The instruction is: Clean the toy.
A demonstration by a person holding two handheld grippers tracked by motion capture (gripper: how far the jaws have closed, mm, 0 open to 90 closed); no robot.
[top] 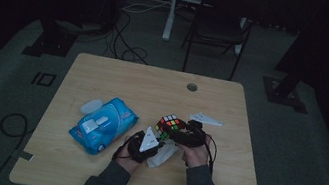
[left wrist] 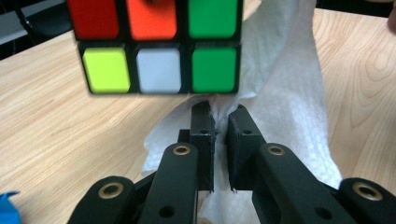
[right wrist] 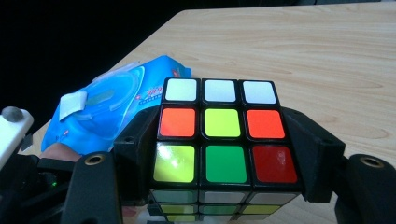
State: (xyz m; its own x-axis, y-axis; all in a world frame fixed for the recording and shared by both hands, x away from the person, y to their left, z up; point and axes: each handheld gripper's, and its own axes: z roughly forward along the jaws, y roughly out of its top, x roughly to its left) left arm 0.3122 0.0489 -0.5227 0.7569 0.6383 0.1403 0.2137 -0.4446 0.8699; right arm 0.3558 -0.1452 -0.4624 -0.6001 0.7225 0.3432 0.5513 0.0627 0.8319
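The Rubik's cube sits clamped between the black jaws of the right gripper, held just above the table near its middle, a little toward the person's side. Its top row of stickers is white; the face toward the right gripper view's camera shows orange, yellow and orange, then yellow, green and red. In the left gripper view the cube hangs close above the left gripper, whose jaws stand narrow, pinched on a white wet wipe — the sheet rises between them and reaches the cube's lower edge.

The blue wet-wipe pack lies flat to the left of the hands, its white flap lid swung open beside it. Red print on the pack's top is too small to read. A white three-cornered plate rests on the wood just beyond the right gripper.

The table is pale wood grain with a round cable hole near its far edge. The room is dim — grey carpet, black cables on the floor, and a dark folding chair behind the table.
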